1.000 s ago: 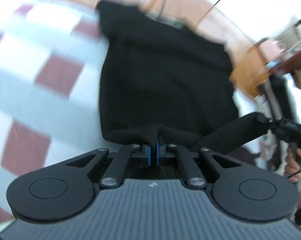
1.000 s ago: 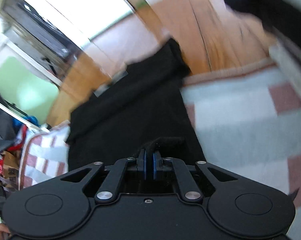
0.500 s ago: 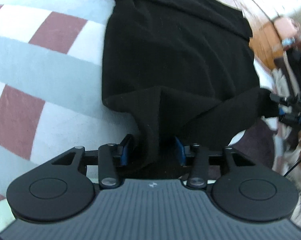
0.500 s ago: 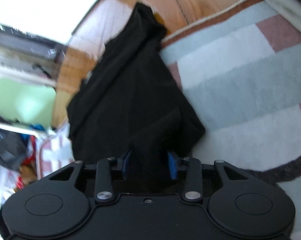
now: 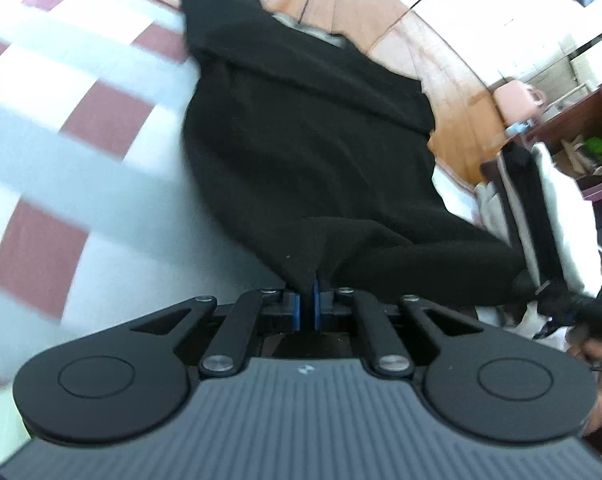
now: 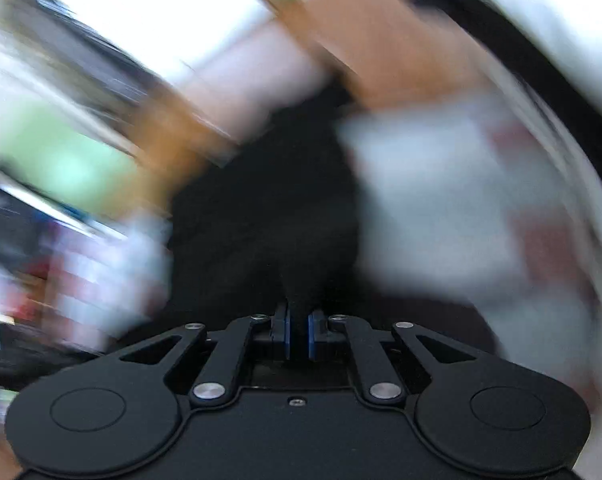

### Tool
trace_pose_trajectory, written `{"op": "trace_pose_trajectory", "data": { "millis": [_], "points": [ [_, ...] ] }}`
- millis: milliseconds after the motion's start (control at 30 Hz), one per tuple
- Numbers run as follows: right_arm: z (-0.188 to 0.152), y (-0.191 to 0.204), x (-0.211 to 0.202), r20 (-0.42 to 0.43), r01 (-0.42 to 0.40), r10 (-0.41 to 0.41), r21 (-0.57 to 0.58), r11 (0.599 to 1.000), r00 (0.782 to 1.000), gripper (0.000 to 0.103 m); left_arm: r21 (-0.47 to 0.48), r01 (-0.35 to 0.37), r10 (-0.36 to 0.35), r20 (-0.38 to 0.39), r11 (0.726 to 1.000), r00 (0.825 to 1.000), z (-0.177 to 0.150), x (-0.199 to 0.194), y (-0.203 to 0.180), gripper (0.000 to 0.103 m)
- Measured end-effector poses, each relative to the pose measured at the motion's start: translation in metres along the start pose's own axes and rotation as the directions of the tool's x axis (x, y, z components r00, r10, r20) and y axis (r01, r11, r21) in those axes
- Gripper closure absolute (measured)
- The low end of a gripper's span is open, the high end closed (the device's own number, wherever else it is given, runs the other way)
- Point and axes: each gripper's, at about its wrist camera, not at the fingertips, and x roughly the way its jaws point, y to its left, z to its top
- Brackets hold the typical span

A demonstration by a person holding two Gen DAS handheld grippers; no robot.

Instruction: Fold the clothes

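A black garment [image 5: 301,132] hangs stretched away from me over a checked rug [image 5: 81,128]. My left gripper [image 5: 307,308] is shut on the black garment's near edge, the blue pads pinching a fold of cloth. In the right wrist view, which is badly blurred, the same black garment [image 6: 269,208] runs forward and my right gripper [image 6: 297,336] is shut on another part of its near edge. The right gripper [image 5: 573,308] also shows at the right of the left wrist view, holding the cloth's other corner. The garment's far end lies on the rug and the wooden floor.
The rug has white, grey and dark red squares. Wooden floor [image 5: 401,12] lies beyond it. A black and white striped cloth [image 5: 541,216] and shelves with clutter [image 5: 581,140] stand at the right. A person's hand [image 5: 597,352] holds the right gripper.
Half a second ago both grippers stood open around the cloth; now both are shut on it and lifted. The right wrist view swings fast and blurs.
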Motion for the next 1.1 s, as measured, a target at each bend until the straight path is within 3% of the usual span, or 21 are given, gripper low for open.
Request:
{"op": "trace_pose_trajectory", "data": {
  "millis": [67,200,367,533,633,700,800,967,1000,1100],
  "points": [
    [-0.015,0.005,-0.002,-0.017,0.030,-0.030,0.000,1.000,0.999,0.093,-0.006,-0.047,0.047,-0.028,0.999,0.999,-0.009,-0.003,0.004,0.098],
    [-0.016,0.016,-0.013,0.021,0.088,-0.087,-0.073,0.993,0.996,0.093,-0.035,-0.099,0.096,-0.084,0.995,0.992,-0.021,0.002,0.017,0.098],
    [-0.015,0.015,0.010,-0.097,0.221,-0.234,-0.123,0.967,0.967,0.093,-0.019,-0.125,0.121,-0.140,0.992,0.983,-0.025,0.015,0.022,0.098],
    [-0.018,0.016,0.010,-0.081,0.225,-0.238,-0.142,0.964,0.968,0.093,-0.034,-0.110,0.105,-0.135,0.993,0.985,-0.017,0.018,0.028,0.092],
    [-0.018,0.011,0.005,-0.067,0.193,-0.200,-0.104,0.976,0.977,0.093,-0.039,-0.114,0.110,-0.094,0.993,0.989,-0.013,0.021,0.026,0.075],
    [-0.018,0.009,0.002,-0.054,0.169,-0.174,-0.078,0.982,0.983,0.093,-0.040,-0.122,0.119,-0.071,0.992,0.990,-0.009,0.020,0.027,0.055],
    [-0.018,0.009,-0.001,-0.032,0.153,-0.155,-0.067,0.986,0.987,0.093,-0.046,-0.152,0.151,-0.033,0.987,0.988,0.003,0.024,0.033,0.048],
    [-0.018,0.012,-0.010,0.029,0.125,-0.123,-0.064,0.990,0.992,0.093,-0.083,-0.039,0.028,-0.125,0.996,0.992,-0.001,0.040,0.032,0.037],
    [-0.017,0.012,-0.013,0.046,0.115,-0.113,-0.059,0.992,0.993,0.093,-0.093,-0.015,0.001,-0.144,0.996,0.990,-0.002,0.043,0.032,0.029],
    [-0.017,0.009,-0.019,0.080,0.089,-0.086,-0.041,0.995,0.993,0.093,-0.125,0.056,-0.081,-0.200,0.991,0.976,-0.006,0.053,0.031,0.029]
  ]
}}
